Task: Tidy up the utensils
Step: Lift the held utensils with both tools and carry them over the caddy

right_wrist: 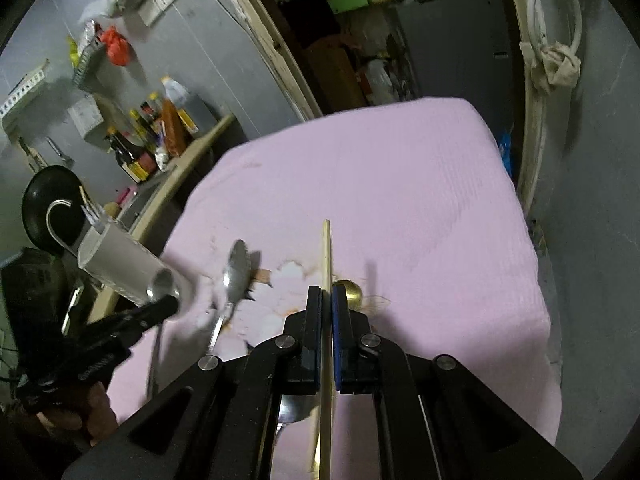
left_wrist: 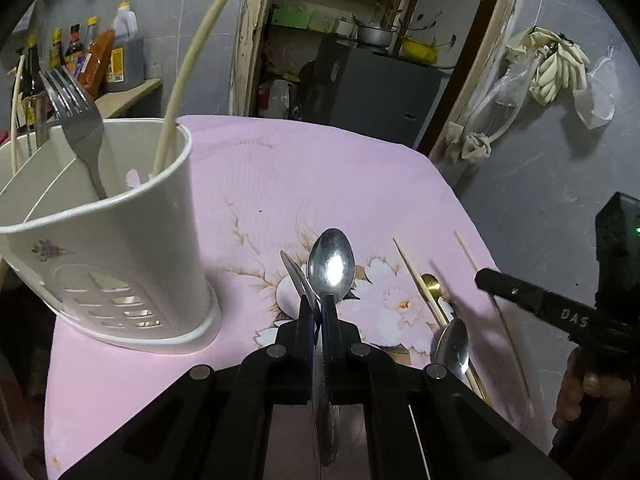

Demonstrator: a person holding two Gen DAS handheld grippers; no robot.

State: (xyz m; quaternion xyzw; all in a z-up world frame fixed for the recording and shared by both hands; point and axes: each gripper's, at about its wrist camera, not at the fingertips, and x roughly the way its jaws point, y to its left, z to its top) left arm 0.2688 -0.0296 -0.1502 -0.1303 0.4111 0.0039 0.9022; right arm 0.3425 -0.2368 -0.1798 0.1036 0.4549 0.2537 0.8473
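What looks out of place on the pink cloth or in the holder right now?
Loose utensils still lie on the pink cloth: a silver spoon, a gold spoon and a chopstick, scattered at angles. In the white holder, one chopstick leans far out over the rim. Nothing looks spilled or broken.

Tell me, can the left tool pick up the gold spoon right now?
Probably not yet. The left tool is already shut on a silver spoon, so it has no free grip. The gold spoon lies on the pink cloth partly under a chopstick.
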